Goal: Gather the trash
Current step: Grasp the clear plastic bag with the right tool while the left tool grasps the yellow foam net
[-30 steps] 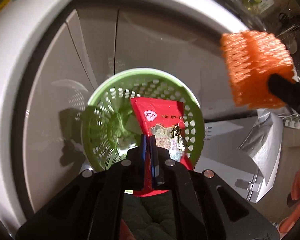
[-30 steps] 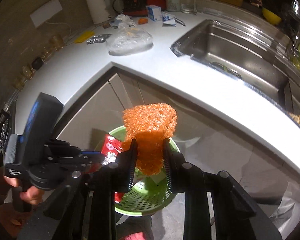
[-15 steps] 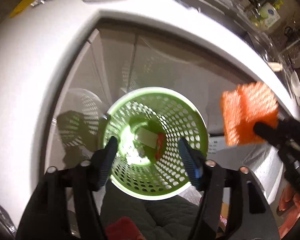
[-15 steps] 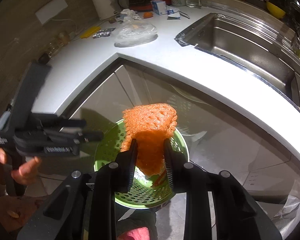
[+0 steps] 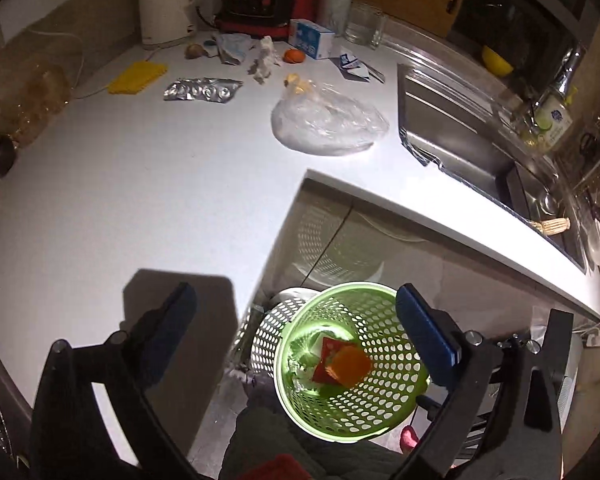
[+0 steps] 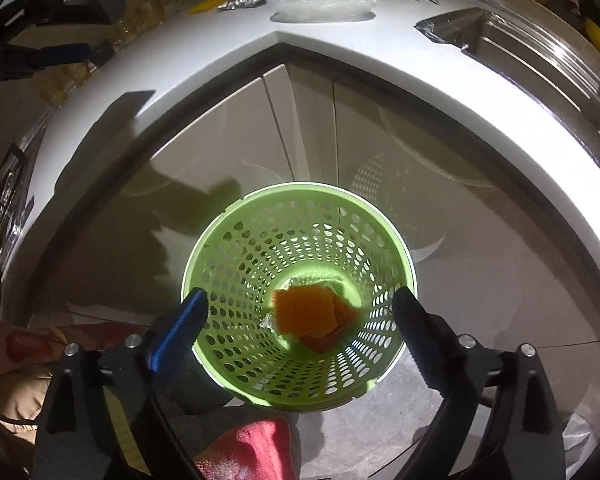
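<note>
Left gripper (image 5: 296, 336) jaws spread wide, just been opening, nothing between them; one finger over the counter (image 5: 140, 168), the other over the bin (image 5: 380, 404) rim. Right gripper (image 6: 300, 316) jaws also wide, just been opening, empty. Green perforated bin sits below and between the right jaws, on the floor by the cabinet (image 6: 300, 128). Orange foam net (image 6: 304, 310) lies at the bin bottom, on top of the red wrapper (image 6: 340, 330), clear of both pads. Plastic bag (image 5: 328, 120) and blister pack (image 5: 202, 90) lie on the counter, well ahead of the left jaws.
</note>
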